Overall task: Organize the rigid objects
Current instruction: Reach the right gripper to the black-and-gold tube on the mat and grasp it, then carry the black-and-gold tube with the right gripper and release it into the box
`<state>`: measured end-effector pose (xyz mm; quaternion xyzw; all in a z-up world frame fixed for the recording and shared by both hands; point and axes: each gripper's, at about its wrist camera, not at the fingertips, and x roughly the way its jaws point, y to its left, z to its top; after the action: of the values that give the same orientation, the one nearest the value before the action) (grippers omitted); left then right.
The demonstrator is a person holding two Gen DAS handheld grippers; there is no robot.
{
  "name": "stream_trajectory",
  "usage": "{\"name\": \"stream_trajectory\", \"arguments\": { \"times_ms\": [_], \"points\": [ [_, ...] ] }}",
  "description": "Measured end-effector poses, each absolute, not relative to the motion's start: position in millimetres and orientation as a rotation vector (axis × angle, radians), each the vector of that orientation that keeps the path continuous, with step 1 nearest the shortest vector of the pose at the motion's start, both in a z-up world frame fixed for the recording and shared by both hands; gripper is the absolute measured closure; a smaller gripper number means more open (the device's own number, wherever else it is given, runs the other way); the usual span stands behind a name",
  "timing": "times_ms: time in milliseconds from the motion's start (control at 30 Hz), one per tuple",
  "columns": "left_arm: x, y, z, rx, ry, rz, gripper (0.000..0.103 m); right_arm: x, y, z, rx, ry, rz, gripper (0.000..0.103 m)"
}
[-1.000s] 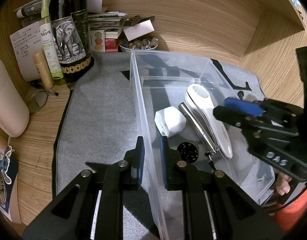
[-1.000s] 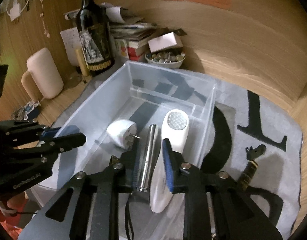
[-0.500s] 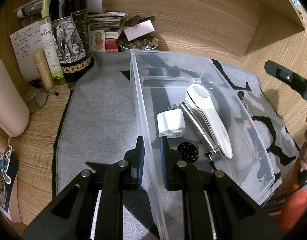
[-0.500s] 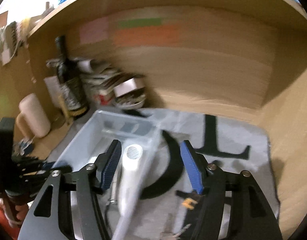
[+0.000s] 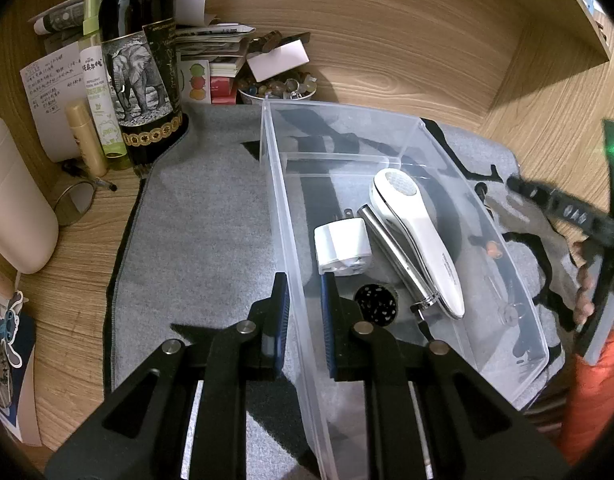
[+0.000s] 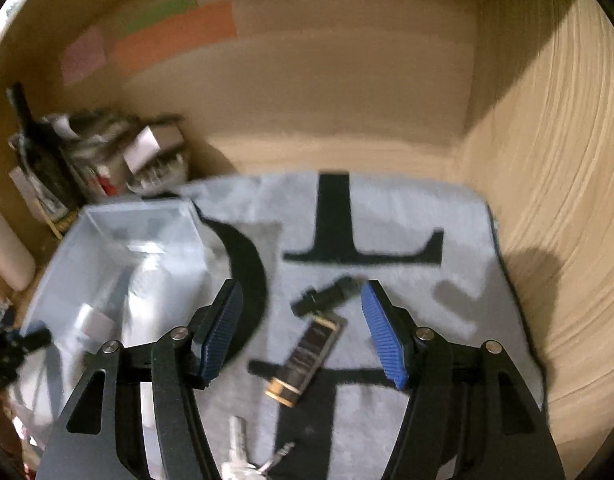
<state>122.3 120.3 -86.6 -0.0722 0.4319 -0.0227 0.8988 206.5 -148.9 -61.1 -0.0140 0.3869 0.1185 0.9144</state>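
My left gripper point(image 5: 303, 312) is shut on the near left wall of the clear plastic bin point(image 5: 283, 216), one finger on each side. In the bin lie a white plug adapter point(image 5: 341, 246), a white handheld device point(image 5: 417, 232), a metal tube point(image 5: 391, 240) and a small black round piece point(image 5: 376, 305). My right gripper point(image 6: 301, 328) is open and empty above the grey mat, right of the bin point(image 6: 119, 240). A dark tube with a gold end point(image 6: 307, 356), a small black clip point(image 6: 321, 294) and a bunch of keys point(image 6: 243, 460) lie on the mat beneath it.
A wine bottle point(image 5: 141, 76), slim bottles, papers, books and a bowl of stones point(image 5: 279, 88) crowd the back left. A cream speaker point(image 5: 15, 208) stands at the left. Wooden walls close the back and right. The grey mat point(image 5: 203, 216) covers the desk.
My right gripper has let go of the adapter in the bin, opened, and swung right over the mat. The adapter has settled flat. My left gripper has not moved.
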Motion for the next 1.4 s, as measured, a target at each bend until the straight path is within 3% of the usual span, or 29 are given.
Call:
{"name": "stream_trajectory", "arguments": {
  "times_ms": [433,533,567,633,700,1400],
  "points": [
    [122,121,-87,-0.148,0.893,-0.045,0.089,217,-150,-114,-0.078,0.97,0.25,0.046],
    [122,121,-87,-0.147,0.893,-0.045,0.089,217,-148,-119,-0.088,0.987,0.26,0.062],
    [122,120,-87,-0.147,0.893,-0.045,0.089,216,-147,-120,-0.092,0.986,0.259,0.063],
    [122,121,-87,-0.148,0.893,-0.045,0.089,215,-147,-119,-0.094,0.977,0.257,0.076],
    [122,120,-87,-0.147,0.893,-0.045,0.089,215,-149,-119,-0.087,0.972,0.261,0.081],
    [122,120,-87,-0.144,0.894,-0.043,0.089,184,-136,-58,-0.075,0.776,0.305,0.082]
  ]
}}
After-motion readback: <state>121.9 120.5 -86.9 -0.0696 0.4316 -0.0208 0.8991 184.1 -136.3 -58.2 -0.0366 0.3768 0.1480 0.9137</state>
